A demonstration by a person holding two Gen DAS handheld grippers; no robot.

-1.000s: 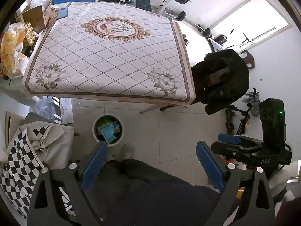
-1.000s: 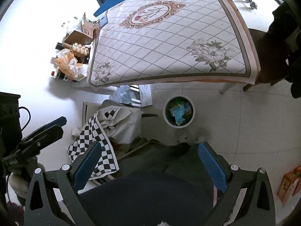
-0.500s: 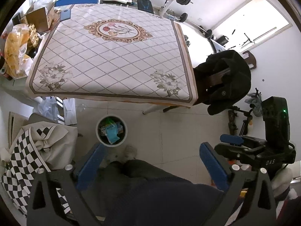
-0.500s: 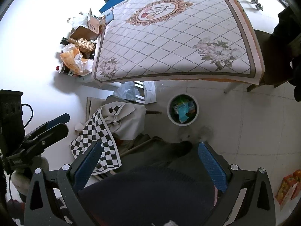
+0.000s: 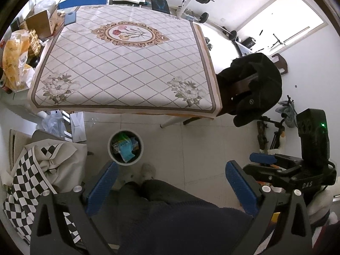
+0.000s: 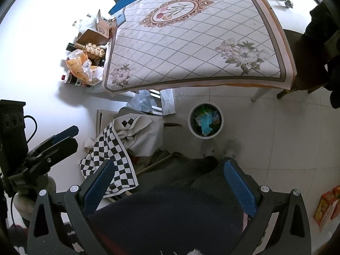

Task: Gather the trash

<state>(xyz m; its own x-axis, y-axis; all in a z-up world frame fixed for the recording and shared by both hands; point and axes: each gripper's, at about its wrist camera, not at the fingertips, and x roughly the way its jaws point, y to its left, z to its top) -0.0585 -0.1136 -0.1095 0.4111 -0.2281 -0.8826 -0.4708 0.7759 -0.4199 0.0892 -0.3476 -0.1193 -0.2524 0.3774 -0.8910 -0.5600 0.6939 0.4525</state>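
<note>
A round white bin [image 5: 125,147] stands on the tiled floor below the table's near edge, with blue and green wrappers inside; the right wrist view shows the bin [image 6: 205,120] too. My left gripper [image 5: 171,174] hangs high above the floor, open wide, nothing between its blue pads. The right gripper [image 6: 169,173] is open and holds nothing. Each gripper shows at the side of the other's view. The person's dark trousers and pale slippers [image 5: 146,171] lie beneath both.
The table [image 5: 127,63] carries a floral diamond-pattern cloth. A checkered cloth [image 5: 31,170] is draped over a seat at the left. A chair with a black coat [image 5: 255,85] stands right of the table. Bags and boxes [image 5: 19,59] pile along the table's left side.
The left gripper's jaws have widened a little. Both views have pulled back slightly, so the bin and table sit a bit farther away in the frame.
</note>
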